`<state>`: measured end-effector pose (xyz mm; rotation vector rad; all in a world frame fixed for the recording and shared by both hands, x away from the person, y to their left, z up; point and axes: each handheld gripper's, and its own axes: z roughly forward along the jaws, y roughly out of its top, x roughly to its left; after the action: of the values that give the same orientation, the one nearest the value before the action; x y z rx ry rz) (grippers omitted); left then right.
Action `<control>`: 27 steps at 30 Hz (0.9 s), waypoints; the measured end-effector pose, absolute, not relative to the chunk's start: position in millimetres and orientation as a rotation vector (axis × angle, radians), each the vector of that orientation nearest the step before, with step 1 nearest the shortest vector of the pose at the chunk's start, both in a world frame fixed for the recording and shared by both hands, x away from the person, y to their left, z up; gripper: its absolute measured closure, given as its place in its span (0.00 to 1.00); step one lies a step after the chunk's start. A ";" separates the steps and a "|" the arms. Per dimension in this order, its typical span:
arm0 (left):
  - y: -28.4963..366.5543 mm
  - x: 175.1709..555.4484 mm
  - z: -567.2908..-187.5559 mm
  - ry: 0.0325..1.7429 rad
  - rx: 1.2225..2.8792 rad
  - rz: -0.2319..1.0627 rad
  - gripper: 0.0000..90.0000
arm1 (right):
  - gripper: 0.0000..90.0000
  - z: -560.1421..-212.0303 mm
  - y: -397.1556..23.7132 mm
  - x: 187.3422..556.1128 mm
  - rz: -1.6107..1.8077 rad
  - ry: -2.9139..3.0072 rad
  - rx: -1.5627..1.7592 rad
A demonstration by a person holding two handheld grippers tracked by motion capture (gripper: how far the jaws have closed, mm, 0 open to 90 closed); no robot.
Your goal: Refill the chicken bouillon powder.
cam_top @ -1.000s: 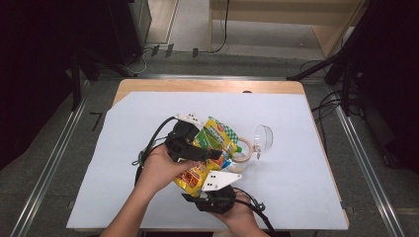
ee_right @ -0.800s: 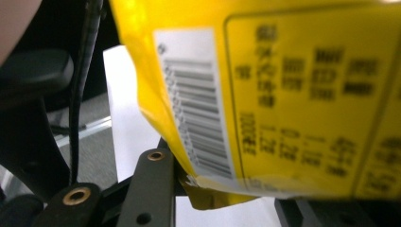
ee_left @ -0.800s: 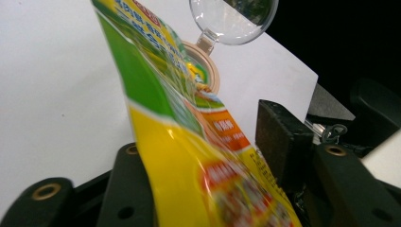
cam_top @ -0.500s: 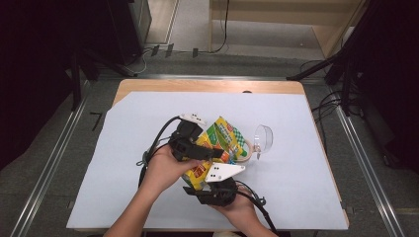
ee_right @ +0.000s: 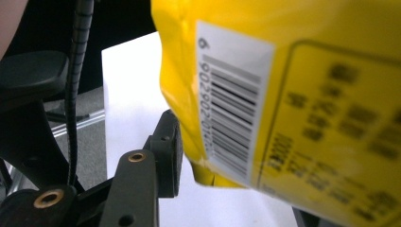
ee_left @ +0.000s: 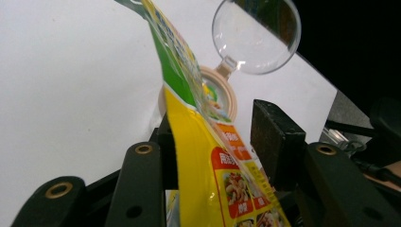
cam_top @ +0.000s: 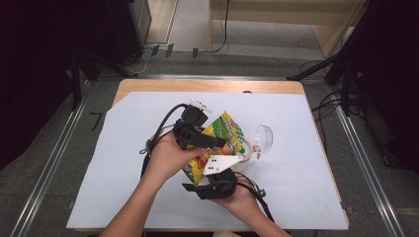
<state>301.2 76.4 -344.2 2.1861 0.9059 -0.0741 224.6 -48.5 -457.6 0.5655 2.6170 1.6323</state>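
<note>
Left gripper (cam_top: 216, 143) clamps bag (cam_top: 226, 127); right gripper (cam_top: 210, 172), jaws just opening around it, seemingly slack. Tip steadily toward jar (cam_top: 245, 151), 4 o'clock.

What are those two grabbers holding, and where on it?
The yellow snack bag stands between the jaws of both. The left gripper has its edge, though a gap shows at one pad. The right gripper, jaws just opening, is at the barcode corner.

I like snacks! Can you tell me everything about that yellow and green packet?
The yellow and green plastic food packet looks glossy and crinkly, with food pictures, orange labels and a barcode on its yellow back. It is lifted off the white table sheet and tilted, between both grippers. The left gripper has the packet between its jaws. Its top points toward the beige jar with the clear lid.
</note>
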 end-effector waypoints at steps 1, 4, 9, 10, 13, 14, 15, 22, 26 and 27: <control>76.7 301.7 -343.3 0.900 2.180 -0.073 0.65 | 0.65 -456.7 -48.0 225.8 1.633 2.614 0.569; 77.0 301.8 -344.8 0.898 2.165 -0.074 0.66 | 0.68 -457.3 -47.7 228.0 1.632 2.601 0.573; 76.7 301.2 -350.3 0.860 2.188 -0.084 0.73 | 0.72 -462.3 -47.2 227.0 1.620 2.576 0.581; 76.8 301.1 -350.8 0.854 2.190 -0.085 0.73 | 0.72 -462.5 -46.9 226.1 1.634 2.573 0.597; 77.9 300.0 -350.7 0.844 2.192 -0.073 0.71 | 0.74 -463.1 -46.5 226.7 1.670 2.569 0.637; 78.4 299.4 -350.3 0.849 2.183 -0.077 0.71 | 0.74 -463.0 -46.2 227.1 1.674 2.567 0.638; 79.2 299.0 -349.9 0.850 2.178 -0.082 0.71 | 0.74 -462.8 -45.9 227.0 1.673 2.565 0.634; 83.5 297.5 -349.8 0.835 2.168 -0.070 0.70 | 0.74 -460.5 -44.1 226.3 1.693 2.552 0.647; 86.7 297.4 -348.0 0.835 2.142 -0.068 0.68 | 0.74 -457.3 -44.4 227.9 1.713 2.545 0.657; 87.3 297.4 -347.7 0.837 2.138 -0.071 0.66 | 0.74 -456.9 -44.6 228.2 1.717 2.544 0.658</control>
<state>297.4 87.3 -347.7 2.1378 0.8374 -0.0706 228.2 -44.6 -456.9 0.6580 2.5436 1.7172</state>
